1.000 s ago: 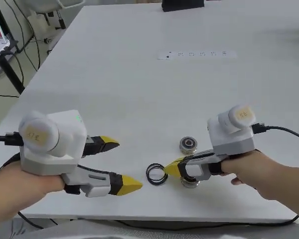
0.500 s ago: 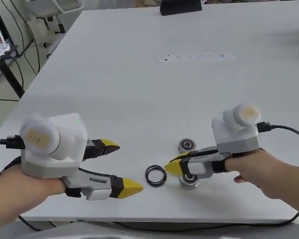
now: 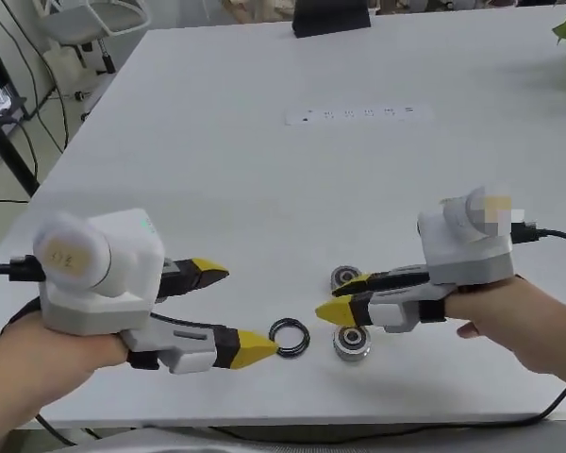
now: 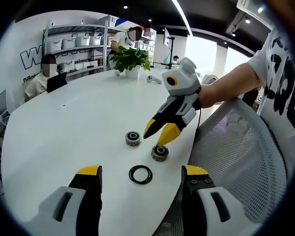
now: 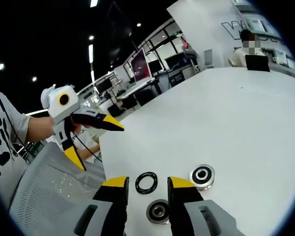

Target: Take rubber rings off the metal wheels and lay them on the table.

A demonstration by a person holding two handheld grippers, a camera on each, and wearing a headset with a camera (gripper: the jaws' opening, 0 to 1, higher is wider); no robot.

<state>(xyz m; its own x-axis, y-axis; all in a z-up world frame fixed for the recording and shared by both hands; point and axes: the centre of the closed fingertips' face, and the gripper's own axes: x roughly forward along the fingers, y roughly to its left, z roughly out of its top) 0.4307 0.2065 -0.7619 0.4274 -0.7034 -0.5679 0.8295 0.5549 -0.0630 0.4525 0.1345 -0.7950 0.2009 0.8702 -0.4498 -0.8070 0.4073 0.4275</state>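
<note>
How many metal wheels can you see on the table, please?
2. The near wheel lies right of the rubber rings; the far wheel sits beyond the right claw.

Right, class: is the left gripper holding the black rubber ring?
No, the rubber ring lies flat on the table, ahead of the left gripper's open fingers.

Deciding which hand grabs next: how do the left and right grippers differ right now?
The left gripper has its jaws spread wide; the right gripper has its jaws only slightly apart. One tip of the left gripper is next to the rubber rings lying on the table; the right gripper's tips are by the nearer metal wheel. Both are open and hold nothing.
</note>
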